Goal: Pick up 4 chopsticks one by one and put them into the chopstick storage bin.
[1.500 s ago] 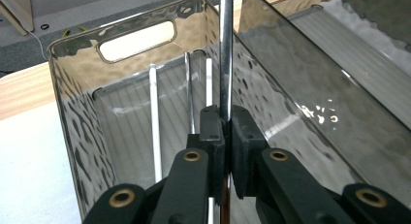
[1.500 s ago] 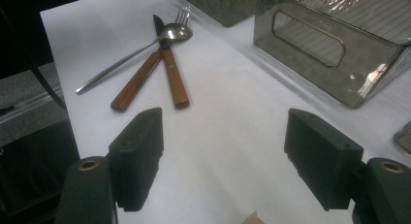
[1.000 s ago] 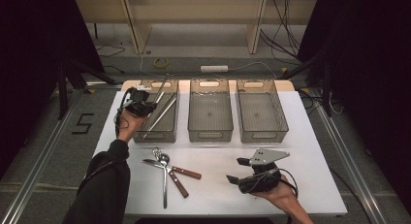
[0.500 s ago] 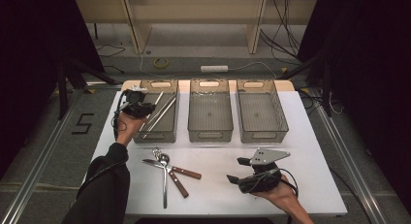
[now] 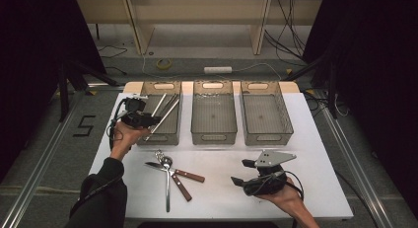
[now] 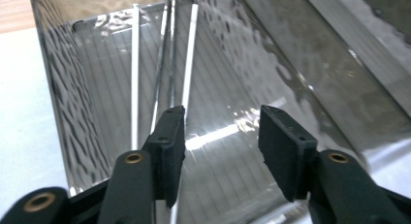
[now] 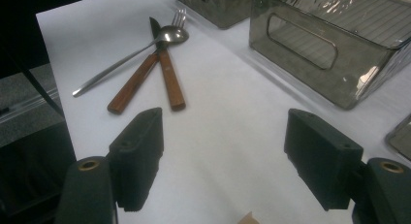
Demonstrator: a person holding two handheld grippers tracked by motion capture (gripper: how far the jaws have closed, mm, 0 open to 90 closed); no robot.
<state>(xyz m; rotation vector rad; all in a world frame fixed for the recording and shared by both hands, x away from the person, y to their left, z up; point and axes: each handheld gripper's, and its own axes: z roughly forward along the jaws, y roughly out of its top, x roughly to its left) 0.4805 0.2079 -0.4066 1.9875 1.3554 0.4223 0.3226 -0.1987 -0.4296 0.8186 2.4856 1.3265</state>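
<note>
While my left tool [image 5: 148, 120] eases back from the left bin [image 5: 170, 134], jaws apart, the chopsticks [image 6: 165, 73] lie dropped inside, so next comes the cutlery [image 5: 170, 171] on the desk [image 5: 222, 193] beside my open right tool [image 5: 239, 181].

Glossy, probably plastic bin [image 6: 310, 73]; wooden-handled cutlery [image 7: 145, 78]

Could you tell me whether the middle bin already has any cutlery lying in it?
No, the middle bin shows a bare floor in the high view, while the long metal pieces lie in the left bin.
</note>
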